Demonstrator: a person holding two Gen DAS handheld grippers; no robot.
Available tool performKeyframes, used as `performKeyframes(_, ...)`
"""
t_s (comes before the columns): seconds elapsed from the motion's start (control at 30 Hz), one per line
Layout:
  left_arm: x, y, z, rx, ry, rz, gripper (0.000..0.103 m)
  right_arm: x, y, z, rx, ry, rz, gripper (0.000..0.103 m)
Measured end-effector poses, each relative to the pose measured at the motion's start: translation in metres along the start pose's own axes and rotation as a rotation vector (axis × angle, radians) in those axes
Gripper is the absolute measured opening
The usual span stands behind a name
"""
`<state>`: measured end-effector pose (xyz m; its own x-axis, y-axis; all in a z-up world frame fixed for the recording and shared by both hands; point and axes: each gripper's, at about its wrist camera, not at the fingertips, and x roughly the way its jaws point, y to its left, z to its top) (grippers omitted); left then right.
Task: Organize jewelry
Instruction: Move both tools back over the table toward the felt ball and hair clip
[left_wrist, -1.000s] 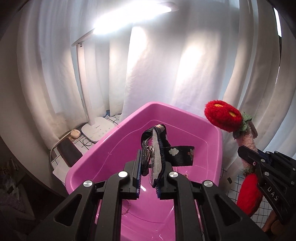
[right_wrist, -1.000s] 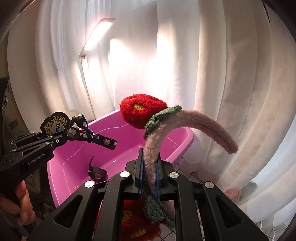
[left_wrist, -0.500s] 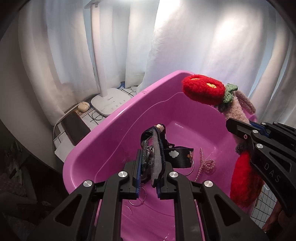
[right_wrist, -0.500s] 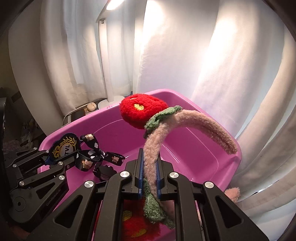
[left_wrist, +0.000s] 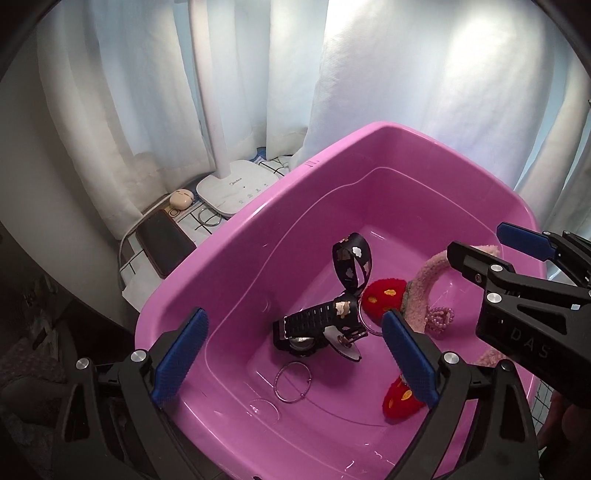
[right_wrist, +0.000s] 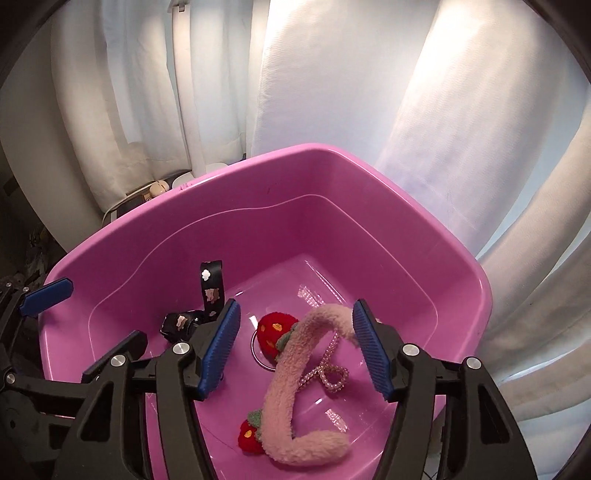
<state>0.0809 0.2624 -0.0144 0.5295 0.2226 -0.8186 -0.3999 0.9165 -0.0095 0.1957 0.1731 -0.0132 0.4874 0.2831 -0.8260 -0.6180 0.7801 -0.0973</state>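
While hovering above the pink tub (left_wrist: 207, 280), spread wide and holding nothing: left gripper (left_wrist: 291, 354), blue pads well apart over the near-left part of the tub. Likewise spread and gripping nothing: right gripper (right_wrist: 295, 343), poised over the near-right part of the tub, its blue pads flanking the fuzzy pink headband (right_wrist: 291, 402) from above without touching it.

Lying on the tub floor:
- fuzzy pink headband, arched, with a red knitted strawberry (right_wrist: 275, 332) at one end and a second strawberry (right_wrist: 251, 439) at the other, toward the near wall;
- pearl bead string (right_wrist: 328, 373), looped under the headband's arch;
- black patterned strap (left_wrist: 351, 264), standing up in a loop, joined to a black watch (left_wrist: 310, 328) resting toward the tub's middle, just beside the first strawberry;
- thin metal ring (left_wrist: 291, 382), flat on the floor, near the watch on its near side.

Sitting outside the tub, at the far-left corner of the desk against the white curtain (left_wrist: 406, 74): white lamp base (left_wrist: 236, 186), dark phone (left_wrist: 164, 247), small beige case (left_wrist: 181, 195), and another wire ring (left_wrist: 209, 218).
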Motion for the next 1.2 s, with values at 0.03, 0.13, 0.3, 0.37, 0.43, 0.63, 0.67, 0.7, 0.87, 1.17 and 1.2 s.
performKeyframes(0.03, 0.001, 0.001, -0.001, -0.006, 0.006, -0.002, 0.093, 0.000, 0.000, -0.001, 0.003, 0.000, -0.004, 0.060)
performKeyframes(0.13, 0.001, 0.003, -0.002, -0.013, 0.011, 0.002, 0.093, 0.000, -0.001, -0.003, 0.013, 0.002, -0.007, 0.060)
performKeyframes(0.3, -0.003, 0.003, -0.004, -0.017, 0.010, 0.007, 0.095, -0.005, -0.003, -0.005, 0.032, -0.006, -0.004, 0.061)
performKeyframes(0.37, -0.006, 0.004, -0.005, -0.024, 0.005, 0.003, 0.096, -0.009, -0.004, -0.007, 0.040, -0.015, 0.000, 0.063)
performKeyframes(0.43, -0.010, 0.004, -0.005, -0.029, 0.000, -0.003, 0.097, -0.014, -0.005, -0.009, 0.049, -0.027, 0.004, 0.064)
performKeyframes(0.63, -0.021, 0.005, -0.008, -0.053, -0.007, -0.023, 0.097, -0.031, -0.007, -0.018, 0.066, -0.070, -0.003, 0.069)
performKeyframes(0.67, -0.022, 0.004, -0.008, -0.054, -0.008, -0.024, 0.097, -0.034, -0.008, -0.019, 0.069, -0.077, -0.004, 0.069)
performKeyframes(0.7, -0.024, 0.004, -0.008, -0.055, -0.010, -0.025, 0.097, -0.038, -0.010, -0.021, 0.075, -0.086, -0.007, 0.069)
performKeyframes(0.87, -0.034, 0.001, -0.011, -0.064, -0.032, -0.034, 0.097, -0.061, -0.025, -0.033, 0.131, -0.133, -0.010, 0.069)
performKeyframes(1.17, -0.061, -0.026, -0.020, -0.025, -0.069, -0.091, 0.097, -0.093, -0.070, -0.088, 0.265, -0.170, -0.082, 0.069)
performKeyframes(1.2, -0.064, -0.033, -0.022, -0.009, -0.072, -0.103, 0.097, -0.096, -0.076, -0.098, 0.286, -0.170, -0.087, 0.069)
